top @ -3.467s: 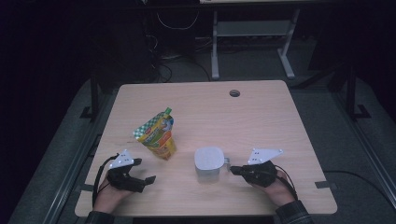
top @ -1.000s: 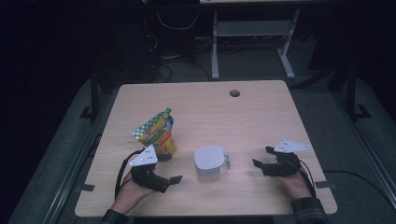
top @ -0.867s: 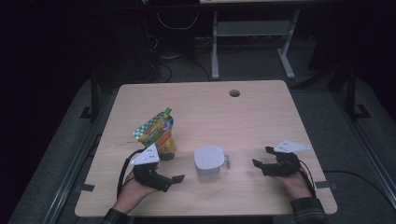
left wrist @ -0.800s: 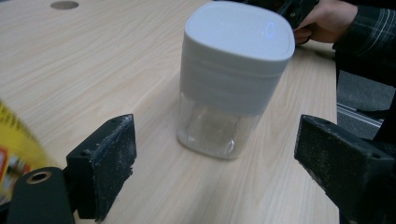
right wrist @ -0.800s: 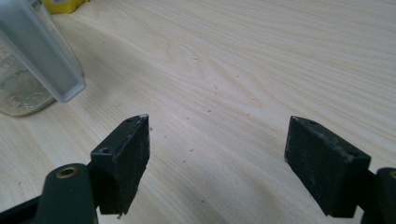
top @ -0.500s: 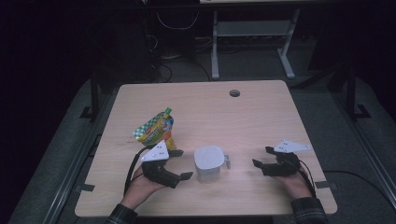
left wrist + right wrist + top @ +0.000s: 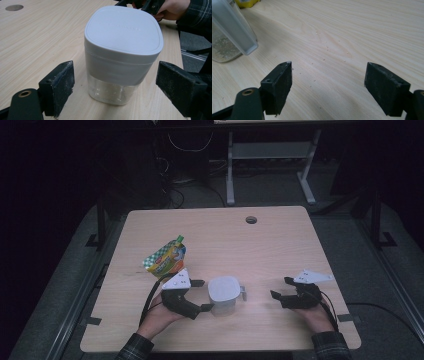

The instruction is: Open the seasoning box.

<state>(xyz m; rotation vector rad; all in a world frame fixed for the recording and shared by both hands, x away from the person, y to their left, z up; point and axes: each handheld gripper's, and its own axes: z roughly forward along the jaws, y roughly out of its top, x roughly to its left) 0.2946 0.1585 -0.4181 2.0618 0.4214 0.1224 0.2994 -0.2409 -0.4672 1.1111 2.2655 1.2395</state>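
my left gripper has slid across the tabletop from beside the snack pouch to the lidded container, which stands upright near the front edge, and my jaws are spread wide on either side of its clear base with neither pad touching it yet. my right gripper has kept still, well apart on the container's other side, jaws spread on nothing. i judge the approach is done and the next step is to close on the container.
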